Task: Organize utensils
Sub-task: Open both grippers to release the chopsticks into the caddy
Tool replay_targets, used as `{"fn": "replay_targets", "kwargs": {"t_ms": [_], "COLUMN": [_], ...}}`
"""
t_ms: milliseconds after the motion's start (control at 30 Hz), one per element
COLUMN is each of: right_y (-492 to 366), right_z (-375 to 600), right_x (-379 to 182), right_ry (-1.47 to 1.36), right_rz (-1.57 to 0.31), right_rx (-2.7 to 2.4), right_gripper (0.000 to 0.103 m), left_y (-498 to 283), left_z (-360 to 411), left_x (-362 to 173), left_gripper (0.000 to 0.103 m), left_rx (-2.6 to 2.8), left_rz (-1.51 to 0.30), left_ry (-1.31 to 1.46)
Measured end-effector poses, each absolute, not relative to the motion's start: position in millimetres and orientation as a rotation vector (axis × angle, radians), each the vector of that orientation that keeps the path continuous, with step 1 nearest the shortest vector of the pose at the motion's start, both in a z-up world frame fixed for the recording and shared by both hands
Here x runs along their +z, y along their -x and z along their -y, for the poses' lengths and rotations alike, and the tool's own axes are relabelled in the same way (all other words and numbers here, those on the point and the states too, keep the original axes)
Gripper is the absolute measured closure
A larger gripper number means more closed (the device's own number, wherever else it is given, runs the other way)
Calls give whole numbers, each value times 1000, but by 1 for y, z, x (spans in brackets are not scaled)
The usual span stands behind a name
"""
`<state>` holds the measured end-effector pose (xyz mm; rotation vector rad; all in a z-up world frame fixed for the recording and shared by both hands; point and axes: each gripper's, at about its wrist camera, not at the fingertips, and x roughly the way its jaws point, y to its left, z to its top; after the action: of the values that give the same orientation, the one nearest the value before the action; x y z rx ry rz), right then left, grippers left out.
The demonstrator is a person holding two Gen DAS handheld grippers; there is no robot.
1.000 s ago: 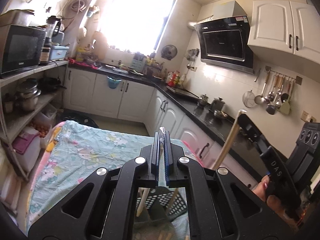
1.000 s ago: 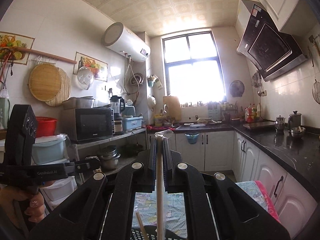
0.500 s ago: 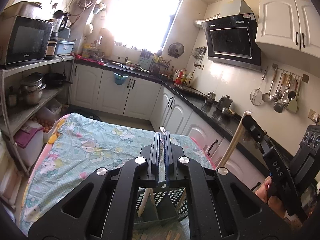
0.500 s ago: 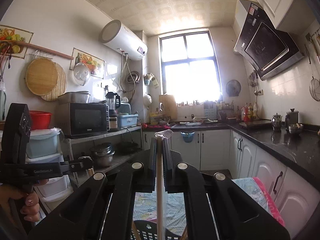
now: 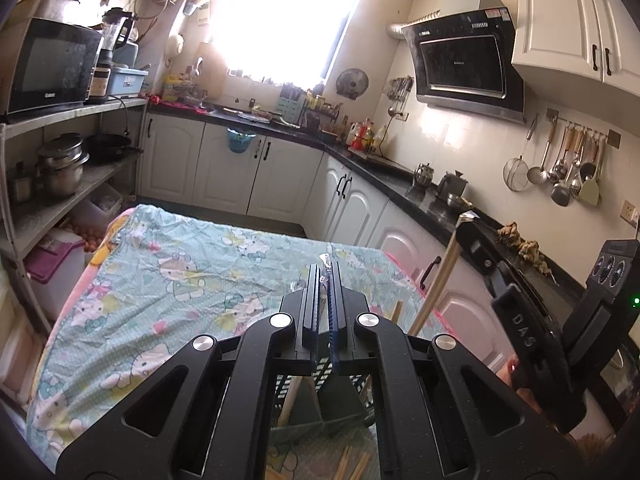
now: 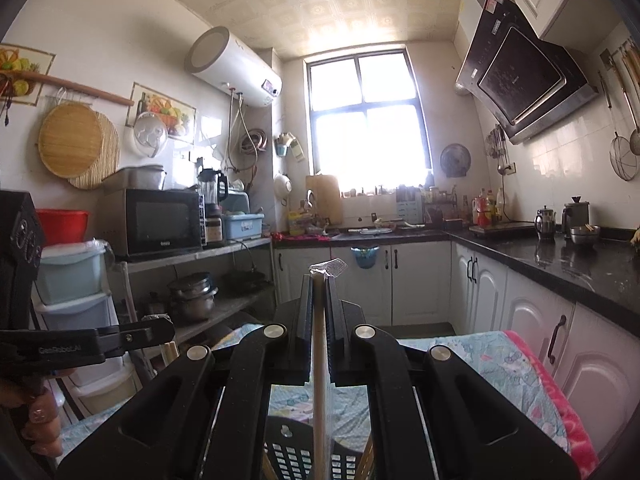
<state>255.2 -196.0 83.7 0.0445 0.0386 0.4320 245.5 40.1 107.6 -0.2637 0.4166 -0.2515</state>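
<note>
Wooden chopsticks (image 6: 319,360) in a clear wrapper stand clamped between the right gripper (image 6: 319,280) jaws at lower centre, above a black slotted basket (image 6: 296,456) at the bottom edge. The left gripper (image 5: 325,270) jaws are pressed together on a thin clear wrapper (image 5: 324,258), at lower centre. Behind both, a pale green cartoon-print cloth (image 5: 168,280) covers the table, the basket resting on it.
</note>
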Motion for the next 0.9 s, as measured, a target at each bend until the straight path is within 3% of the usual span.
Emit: {"fn": "replay_targets", "kwargs": {"t_ms": [300, 467, 567, 900], "right_y": [-260, -258, -258, -248], "right_z": [190, 190, 189, 192], "right_x": [62, 54, 52, 48], "right_ry": [-68, -97, -99, -105], "right_rz": [-100, -143, -177, -237], "right_rx": [427, 428, 427, 437], "right_gripper": [97, 75, 70, 58], "left_y": [-247, -247, -246, -233], "left_z": [-39, -40, -41, -47], "left_x": [89, 83, 81, 84], "left_gripper": [101, 100, 92, 53], "left_rx": [-252, -247, -242, -225], "left_rz": [-449, -465, -474, -470], "left_ry": [270, 269, 268, 281]}}
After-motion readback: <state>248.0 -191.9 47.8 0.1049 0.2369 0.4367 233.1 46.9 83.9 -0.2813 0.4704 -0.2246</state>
